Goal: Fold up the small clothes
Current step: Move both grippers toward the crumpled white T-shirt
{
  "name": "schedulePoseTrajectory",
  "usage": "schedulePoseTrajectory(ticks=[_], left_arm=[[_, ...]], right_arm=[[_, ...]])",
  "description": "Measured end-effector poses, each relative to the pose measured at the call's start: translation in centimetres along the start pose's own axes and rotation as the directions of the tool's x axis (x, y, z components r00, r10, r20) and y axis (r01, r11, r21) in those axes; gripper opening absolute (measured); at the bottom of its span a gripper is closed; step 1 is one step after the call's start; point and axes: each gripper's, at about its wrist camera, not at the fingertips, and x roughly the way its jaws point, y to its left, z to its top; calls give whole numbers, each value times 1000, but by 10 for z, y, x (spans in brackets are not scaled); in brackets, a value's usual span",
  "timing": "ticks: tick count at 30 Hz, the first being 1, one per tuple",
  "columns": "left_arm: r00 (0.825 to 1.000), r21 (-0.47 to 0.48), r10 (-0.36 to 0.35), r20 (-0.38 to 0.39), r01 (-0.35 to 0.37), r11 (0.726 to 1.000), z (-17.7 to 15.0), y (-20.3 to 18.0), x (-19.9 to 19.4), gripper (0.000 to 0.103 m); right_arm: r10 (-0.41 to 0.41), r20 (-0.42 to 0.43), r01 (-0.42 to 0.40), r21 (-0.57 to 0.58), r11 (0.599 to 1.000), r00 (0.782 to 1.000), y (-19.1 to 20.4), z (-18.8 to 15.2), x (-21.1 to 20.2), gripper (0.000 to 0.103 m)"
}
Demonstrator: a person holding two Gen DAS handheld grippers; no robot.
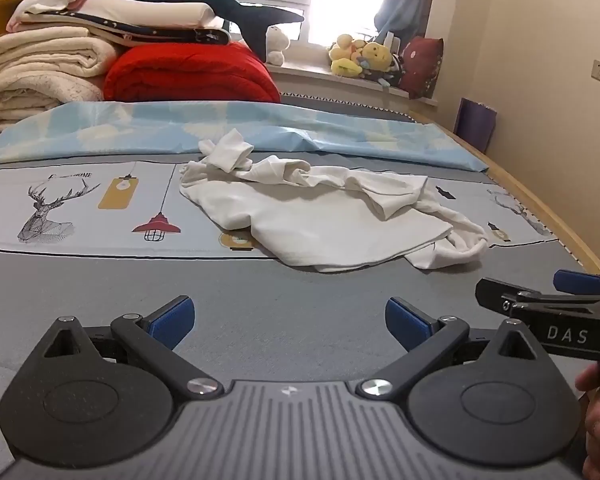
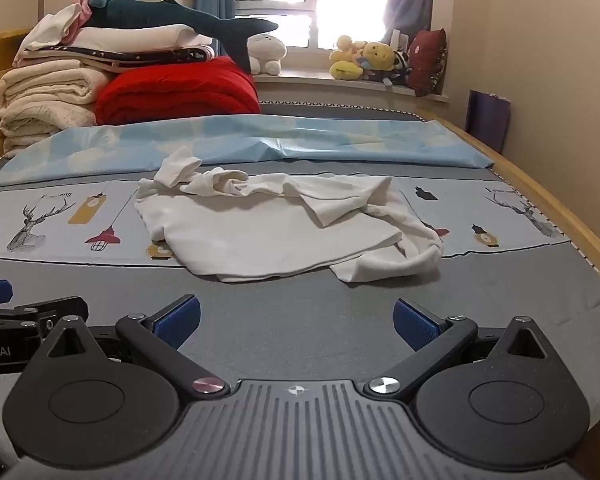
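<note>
A small white garment point(image 1: 320, 216) lies crumpled on the bed, sleeves bunched at its far edge; it also shows in the right wrist view point(image 2: 284, 228). My left gripper point(image 1: 290, 324) is open and empty, low over the grey sheet, short of the garment's near hem. My right gripper point(image 2: 296, 322) is open and empty too, beside the left one and the same distance back. The right gripper's side shows at the right edge of the left wrist view point(image 1: 556, 300). The left gripper's side shows at the left edge of the right wrist view point(image 2: 24, 316).
A light blue sheet point(image 1: 220, 132) lies folded across the bed behind the garment. Stacked blankets and a red quilt point(image 1: 188, 72) with a plush shark sit at the far left. Plush toys point(image 1: 364, 58) line the window sill. The wooden bed rail point(image 2: 560, 208) runs along the right.
</note>
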Motion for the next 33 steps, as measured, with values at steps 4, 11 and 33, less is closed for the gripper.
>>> schedulePoseTrajectory(ticks=[4, 11, 33], left_arm=[[1000, 1, -7, 3, 7, 1000, 0, -2, -1, 102], [1000, 7, -7, 7, 7, 1000, -2, -2, 1, 102], [1000, 13, -6, 8, 6, 1000, 0, -3, 0, 102]], right_arm=[[2, -1, -2, -6, 1000, 1000, 2, -1, 1, 102], [3, -5, -3, -11, 1000, 1000, 3, -1, 1, 102], [6, -3, -6, -18, 1000, 1000, 7, -1, 1, 101]])
